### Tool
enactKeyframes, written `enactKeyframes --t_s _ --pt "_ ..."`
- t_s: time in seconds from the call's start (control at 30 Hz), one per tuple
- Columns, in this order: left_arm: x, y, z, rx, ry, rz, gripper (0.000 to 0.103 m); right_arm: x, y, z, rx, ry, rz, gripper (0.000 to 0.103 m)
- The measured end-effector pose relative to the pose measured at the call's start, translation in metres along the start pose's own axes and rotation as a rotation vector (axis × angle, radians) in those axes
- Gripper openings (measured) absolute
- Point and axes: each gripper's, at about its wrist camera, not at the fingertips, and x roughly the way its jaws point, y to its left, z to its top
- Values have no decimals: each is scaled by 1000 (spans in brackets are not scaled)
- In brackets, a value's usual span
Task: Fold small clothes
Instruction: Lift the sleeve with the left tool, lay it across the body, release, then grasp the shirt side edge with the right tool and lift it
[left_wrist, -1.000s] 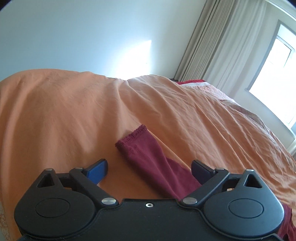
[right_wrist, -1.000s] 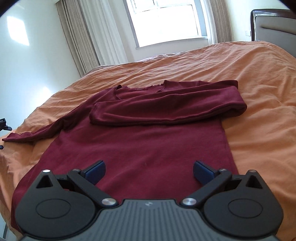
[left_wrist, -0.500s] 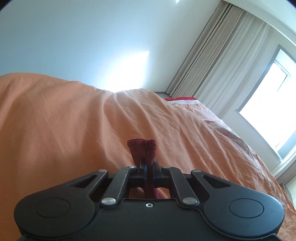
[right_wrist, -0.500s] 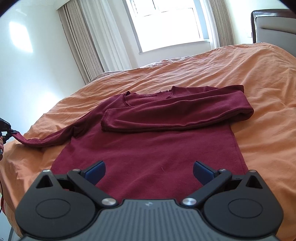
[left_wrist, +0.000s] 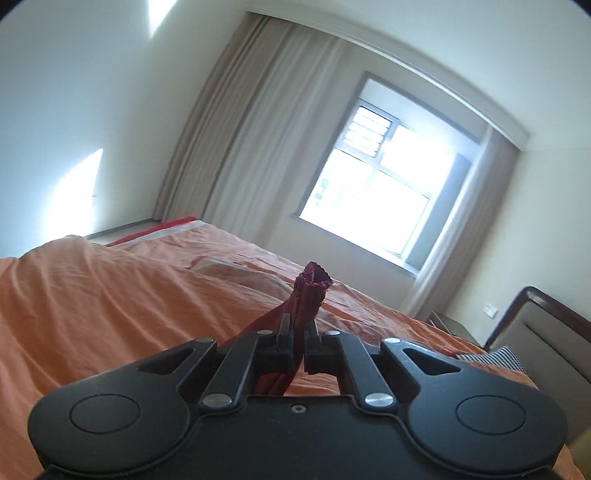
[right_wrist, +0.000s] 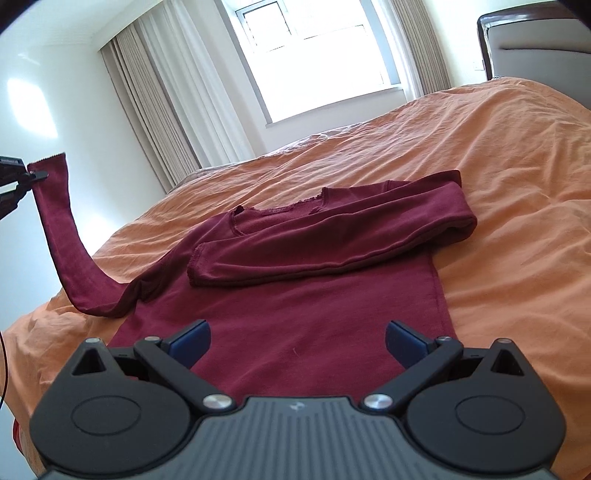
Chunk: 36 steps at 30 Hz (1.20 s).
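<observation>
Gripping the cuff end of one sleeve (left_wrist: 308, 295), left tool (left_wrist: 295, 341) has its jaws closed tight on the fabric, cuff sticking up past the fingertips toward 12 o'clock in the left wrist view. Right wrist view confirms it: same sleeve (right_wrist: 61, 225) is lifted clear of the bed at 9 o'clock, rising from the shoulder area to the left tool (right_wrist: 26, 177) at the frame edge, lower part of the sleeve sagging onto the orange bedspread (right_wrist: 517, 155). Right tool (right_wrist: 297, 343) is wide open, blue pads (right_wrist: 192, 338) well apart, holding nothing, hovering above the hem end of the maroon long-sleeve shirt (right_wrist: 295, 314). Shirt lies flat on the bed, neckline (right_wrist: 280, 212) toward 12 o'clock, hem nearest the right tool. Other sleeve (right_wrist: 332, 243) is folded across the chest, running from the 2 o'clock shoulder to its cuff near the shirt's left side, resting on the body. Background: window (right_wrist: 317, 55) with curtains (right_wrist: 159, 107) at 12 o'clock, headboard (right_wrist: 535, 37) at 2 o'clock in the right wrist view; left wrist view shows the window (left_wrist: 376, 195), curtains (left_wrist: 251, 129), headboard (left_wrist: 546, 328) at 4 o'clock and the bedspread (left_wrist: 110, 295) below. Can't tell from the left wrist view how far above the bed the left tool is.
</observation>
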Motion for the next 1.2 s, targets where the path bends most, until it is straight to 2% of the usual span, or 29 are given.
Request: enactKeyframes --t_s 0.2,0.33,0.43,0.57,0.73,0.83,0.9,1.03,1.1,1.17,1.2 --pt "-1 -98 -57 145 110 -229 4 -10 -29 2 61 -22 -30 103" --pt "9 -135 -112 225 224 -330 4 -18 -47 2 91 -31 -68 103" --pt "19 -146 -157 279 310 -362 4 -24 -60 -1 109 -36 -92 103" --pt "35 -147 -208 291 423 -379 4 -32 -76 -4 129 -41 -115 103" --pt "40 -143 -247 301 537 -395 7 -36 -81 -3 123 -46 -115 103" --pt "36 -140 -255 288 577 -405 22 -34 -78 -2 107 -45 -120 103" --pt "31 -138 -255 290 586 -399 28 -33 -75 -2 100 -49 -125 103" --pt "25 -127 -252 280 594 -378 50 -26 -70 2 94 -51 -100 103" --pt "20 -119 -248 278 583 -355 62 -17 -64 5 75 -41 -77 103" --pt "15 -107 -239 278 565 -308 79 -5 -57 11 57 -23 -38 103" --pt "13 -101 -236 278 555 -285 83 3 -51 13 51 -10 -12 103"
